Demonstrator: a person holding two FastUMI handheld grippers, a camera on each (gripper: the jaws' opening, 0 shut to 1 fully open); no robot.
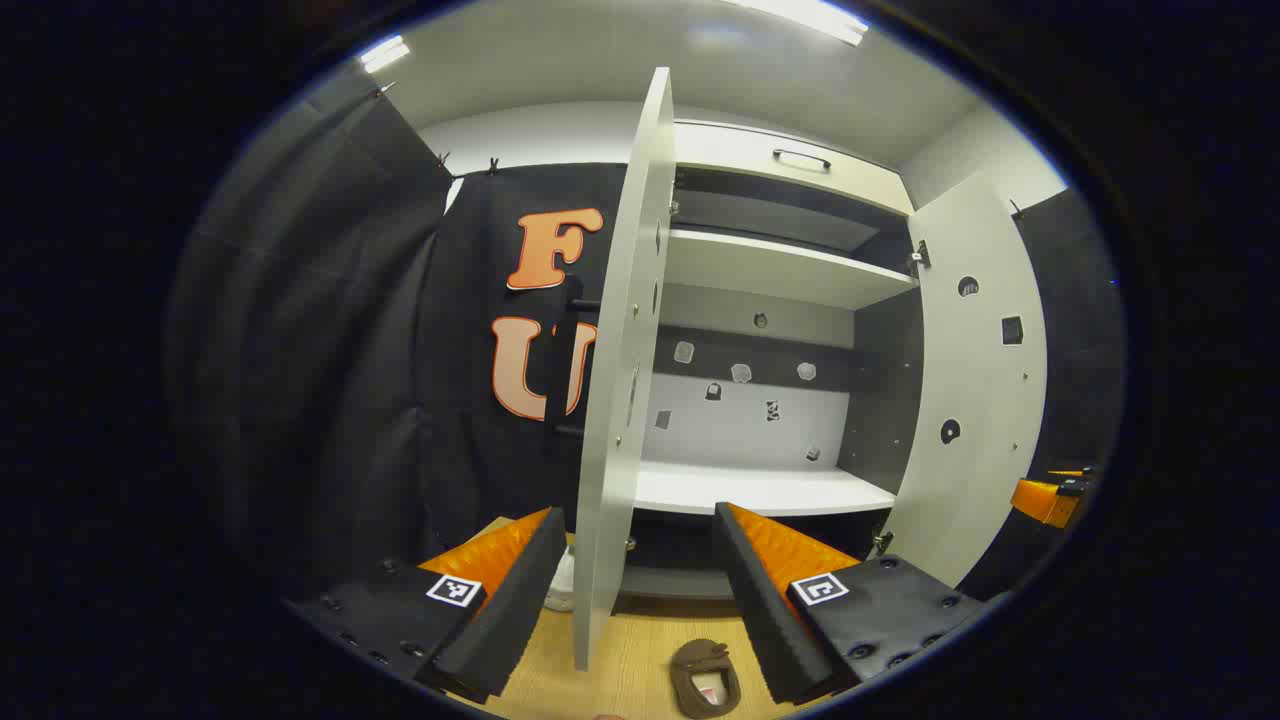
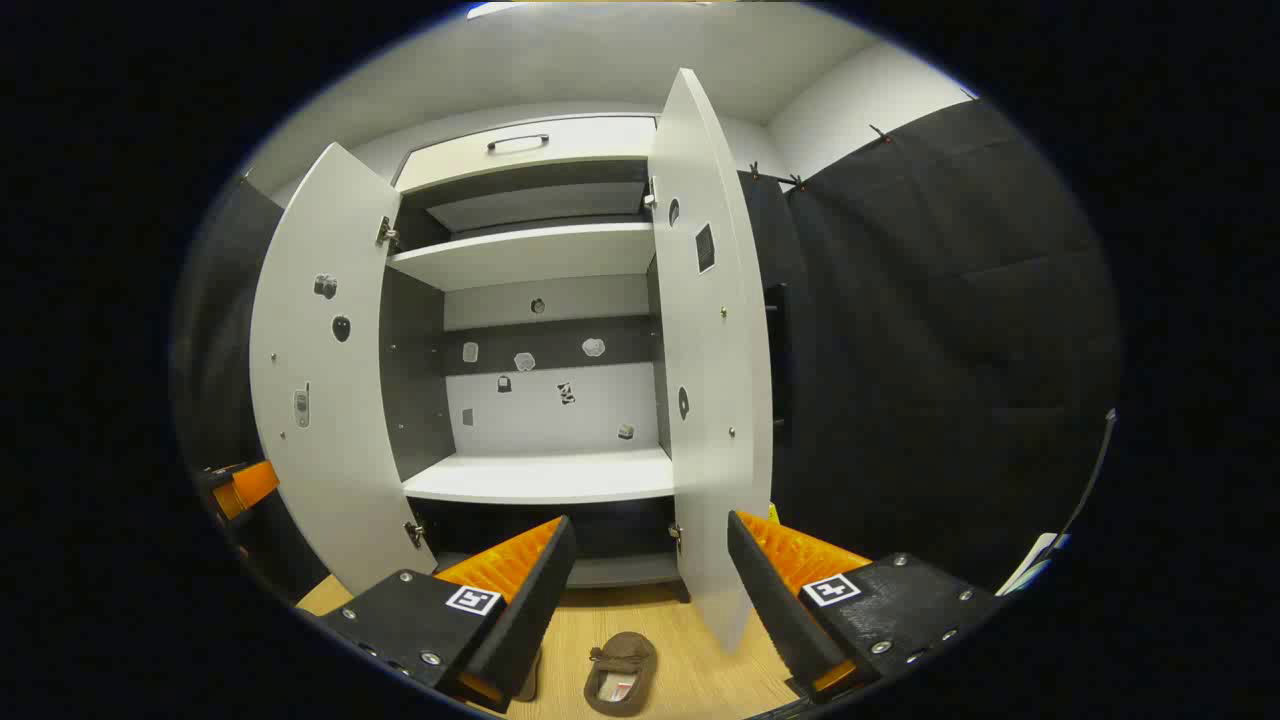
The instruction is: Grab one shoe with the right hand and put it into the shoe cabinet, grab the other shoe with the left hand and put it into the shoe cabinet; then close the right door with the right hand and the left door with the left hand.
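The left gripper is spread wide and holds nothing; the edge of the cabinet's left door rises between its fingers. The right gripper is equally wide and empty, with the right door standing at its one o'clock. One brown shoe lies on the wooden floor at six o'clock, in front of the shoe cabinet; a pale object, perhaps the second shoe, peeks out behind the left door. Both doors stand open. Two bare shelves are visible inside.
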